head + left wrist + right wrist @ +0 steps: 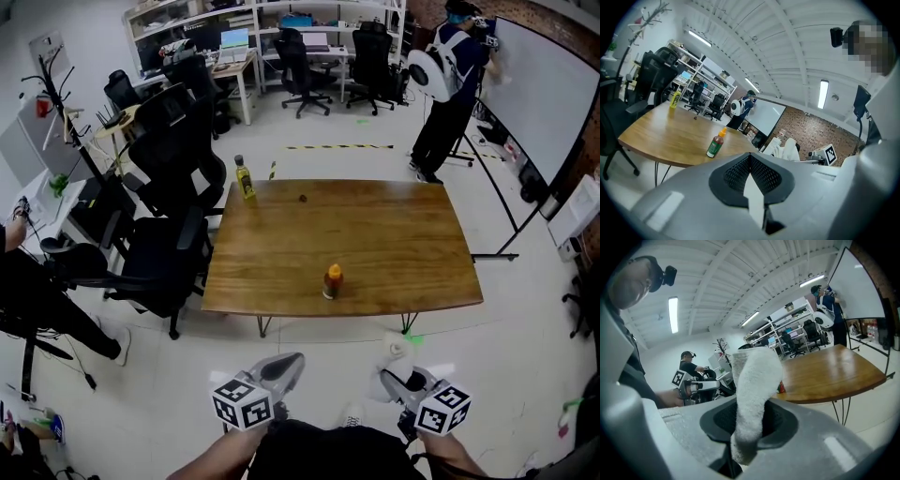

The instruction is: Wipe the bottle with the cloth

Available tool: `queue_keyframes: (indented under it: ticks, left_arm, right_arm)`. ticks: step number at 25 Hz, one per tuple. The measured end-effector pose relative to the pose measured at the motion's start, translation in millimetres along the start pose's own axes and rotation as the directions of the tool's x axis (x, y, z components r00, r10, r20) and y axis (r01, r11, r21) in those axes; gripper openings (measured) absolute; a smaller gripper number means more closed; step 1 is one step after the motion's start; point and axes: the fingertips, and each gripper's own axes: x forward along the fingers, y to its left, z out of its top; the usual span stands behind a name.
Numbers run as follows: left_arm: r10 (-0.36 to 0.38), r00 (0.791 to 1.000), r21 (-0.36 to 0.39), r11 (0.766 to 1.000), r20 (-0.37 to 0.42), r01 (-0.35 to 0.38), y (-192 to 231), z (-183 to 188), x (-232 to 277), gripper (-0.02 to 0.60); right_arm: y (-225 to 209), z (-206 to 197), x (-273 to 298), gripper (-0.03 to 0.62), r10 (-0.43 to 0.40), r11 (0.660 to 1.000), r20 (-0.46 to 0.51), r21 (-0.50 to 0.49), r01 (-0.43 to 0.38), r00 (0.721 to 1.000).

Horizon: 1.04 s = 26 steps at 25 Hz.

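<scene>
Approach stage, by judgement. Bottle (333, 280) upright on tabletop (412, 244). Short of bottle, off the tabletop edge: left gripper (284, 364), fingers together, empty; right gripper (397, 367), fingers clamped on cloth (752, 380). Best: open left fingers, hold bottle low; wipe body with cloth. Count: two bottles, with yellow bottle (245, 178) far beyond; one cloth; two grippers.

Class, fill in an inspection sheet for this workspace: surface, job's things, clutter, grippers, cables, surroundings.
Surface: wooden table, bare apart from three items.
Job's things: orange-capped bottle upright near the front edge; white cloth in the right gripper.
Clutter: yellow bottle at the far left corner; small dark object near the far edge.
Grippers: left gripper shut, empty; right gripper shut on the white cloth.
Cables: nothing seen on the table.
Surroundings: office chairs at left; person at whiteboard.
</scene>
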Motion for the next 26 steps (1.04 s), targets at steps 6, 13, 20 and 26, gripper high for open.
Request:
queue_keyframes:
  ticks: [6,13,20,26]
  left_arm:
    - [-0.014,1.000,0.005,1.000,0.007,0.014,2.8,4.3,-1.7,0.017]
    - [-0.028,1.000,0.015,0.999,-0.001,0.028,-2.2,2.1,0.3,0.015]
    - [0.000,1.000,0.008,1.000,-0.001,0.000,6.2,1.3,-4.6,0.015]
    - [-0.006,1.000,0.009,1.000,0.002,0.006,6.6,1.1,-1.3,0.016]
  right_arm:
    - [8.3,-4.0,-1.1,0.075,-0.018,1.000,-0.007,-0.010,0.018,1.000]
    - [7.0,-5.5,-3.0,0.075,-0.031,1.000,0.003,-0.007,0.031,1.000]
    - [7.4,-7.8,0.4,0.075,-0.025,1.000,-0.007,-0.006,0.025,1.000]
    - [7.4,-9.3,3.0,0.074,-0.025,1.000,-0.017,-0.016,0.025,1.000]
